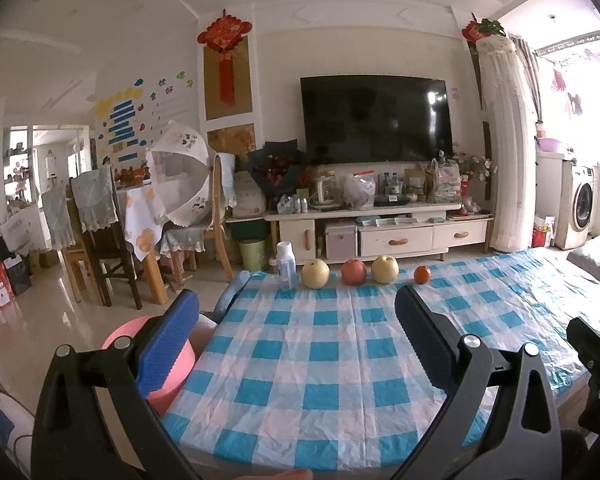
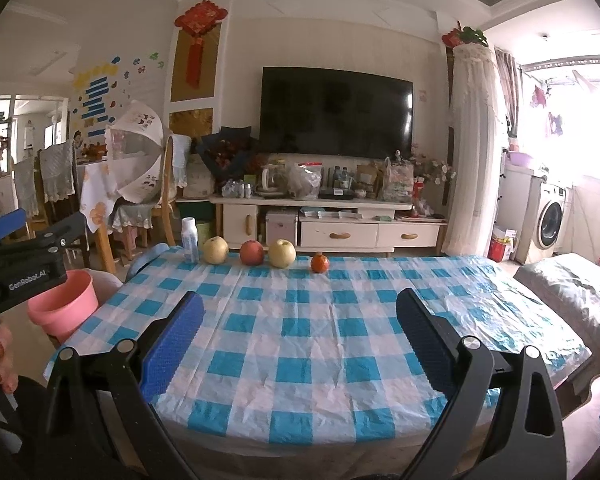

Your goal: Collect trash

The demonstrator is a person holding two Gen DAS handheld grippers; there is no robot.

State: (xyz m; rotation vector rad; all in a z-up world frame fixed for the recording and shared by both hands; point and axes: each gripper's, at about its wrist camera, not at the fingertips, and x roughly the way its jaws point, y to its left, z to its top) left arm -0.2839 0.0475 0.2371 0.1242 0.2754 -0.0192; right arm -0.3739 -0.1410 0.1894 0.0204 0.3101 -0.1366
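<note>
A: What takes up most of the view?

B: The desk under a crinkled blue-and-white checked plastic cloth (image 2: 300,344). Behind it, across the floor, a dark flat television (image 2: 336,112) hangs above a white TV cabinet (image 2: 332,228).

A: And off the desk?

B: A round pink plastic bin (image 2: 66,304) stands on the floor just beside the desk's left edge, open at the top.

A: The grippers?

B: Both are held low over the near edge. The left gripper (image 1: 298,344) has its blue-padded fingers spread wide with nothing between them; the right gripper (image 2: 300,340) is the same, fingers apart and empty.

A: What sits on the cloth?

B: A row along the far edge. At the left corner a small white plastic bottle with a blue label (image 2: 189,240) stands upright. Next to it, a pale yellow pear (image 2: 215,251), a red apple (image 2: 252,253), a second yellow pear (image 2: 282,253), and a small orange tangerine (image 2: 319,263), slightly apart from the rest.
</note>
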